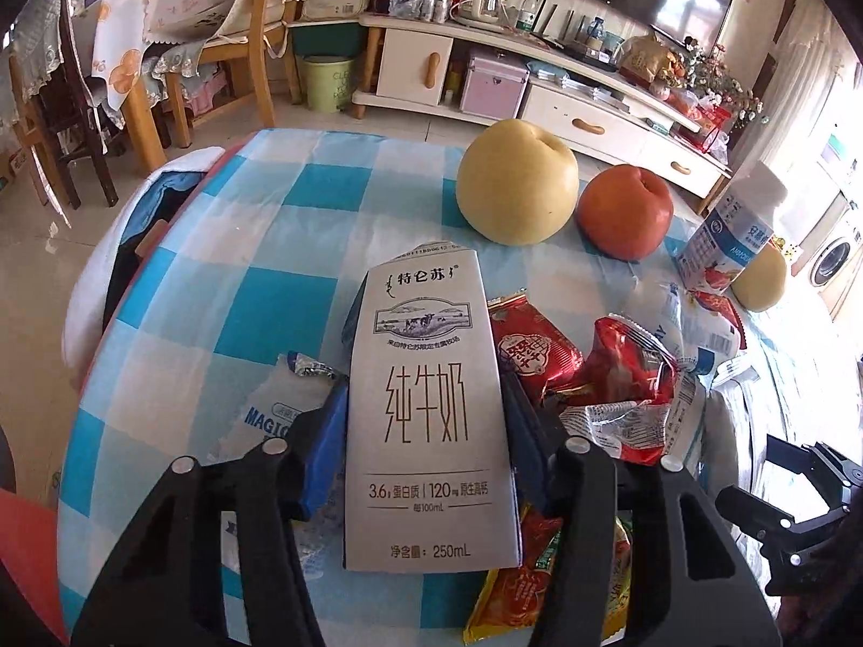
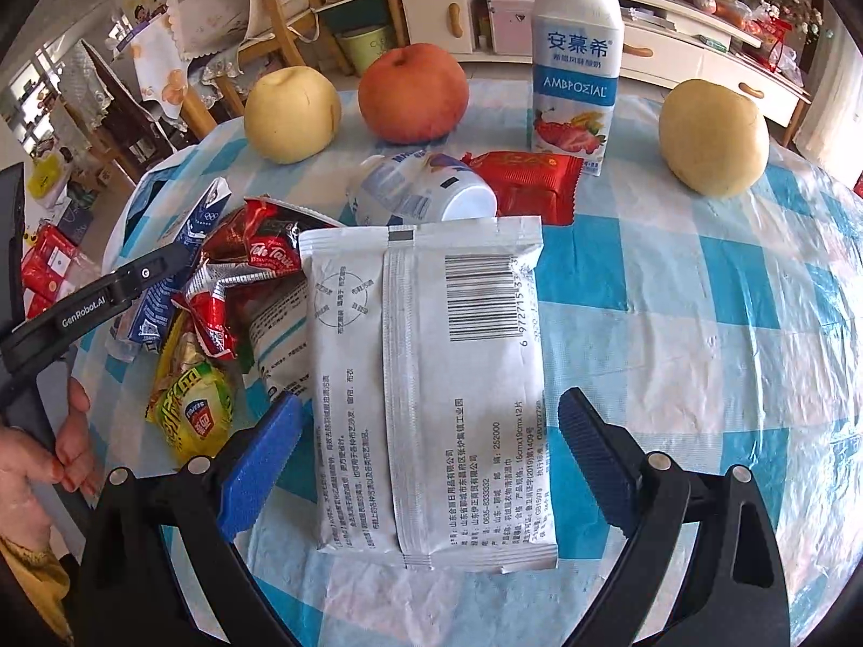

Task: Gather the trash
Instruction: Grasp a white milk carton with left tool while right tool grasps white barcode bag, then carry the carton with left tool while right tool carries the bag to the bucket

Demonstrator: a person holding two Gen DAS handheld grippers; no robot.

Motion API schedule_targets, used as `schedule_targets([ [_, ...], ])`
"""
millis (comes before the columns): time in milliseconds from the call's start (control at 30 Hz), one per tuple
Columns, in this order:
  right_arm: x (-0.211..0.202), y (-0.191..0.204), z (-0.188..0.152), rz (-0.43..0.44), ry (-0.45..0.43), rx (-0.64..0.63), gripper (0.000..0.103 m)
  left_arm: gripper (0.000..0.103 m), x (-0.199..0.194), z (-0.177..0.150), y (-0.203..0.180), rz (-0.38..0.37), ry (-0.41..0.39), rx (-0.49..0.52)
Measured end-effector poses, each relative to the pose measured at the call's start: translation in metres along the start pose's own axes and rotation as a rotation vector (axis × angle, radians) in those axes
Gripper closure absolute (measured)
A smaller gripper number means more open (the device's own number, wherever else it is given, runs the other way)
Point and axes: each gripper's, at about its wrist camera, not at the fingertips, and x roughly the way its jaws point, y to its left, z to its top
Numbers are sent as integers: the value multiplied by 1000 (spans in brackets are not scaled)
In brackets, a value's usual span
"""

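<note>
My left gripper is shut on a flattened white milk carton, its blue pads pressed against both sides, above a pile of red wrappers. My right gripper is open, its blue pads either side of a flat white wipes packet lying on the blue checked tablecloth. The pads stand apart from the packet. To its left lie red and yellow snack wrappers; behind it lie a tipped white bottle and a red wrapper. The left gripper shows at the left of the right wrist view.
Two yellow pears, a red apple and an upright yogurt bottle stand at the back of the table. A white and blue bag hangs at the table's left edge. Chairs, a green bin and a TV cabinet lie beyond.
</note>
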Motion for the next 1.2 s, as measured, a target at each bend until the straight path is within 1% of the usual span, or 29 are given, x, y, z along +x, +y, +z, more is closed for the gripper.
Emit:
schedule_targets([
  [100, 3, 1, -1, -23, -5, -8, 9, 49, 1, -2, -1, 4, -6, -1],
  [333, 4, -2, 1, -19, -8, 16, 9, 49, -7, -9, -2, 16, -34, 2],
  [400, 5, 0, 2, -20, -3, 9, 18, 49, -14, -10, -1, 10, -53, -7],
  [467, 4, 1, 2, -30, -4, 2, 19, 49, -21, -11, -1, 2, -66, -7],
  [533, 4, 2, 1, -32, -7, -2, 21, 49, -29, -13, -2, 1, -83, -3],
  [567, 3, 2, 1, -35, -11, -2, 24, 49, -33, -15, -2, -3, -91, -2],
  [667, 1, 2, 0, -35, -14, -6, 26, 49, -47, -20, -2, -14, -112, -3],
  [967, -12, 6, -8, -52, -45, -14, 27, 49, -99, -43, 3, -46, -169, -4],
  [1200, -40, 17, -14, -12, -105, -9, 27, 49, -139, -70, 11, -68, -202, -13],
])
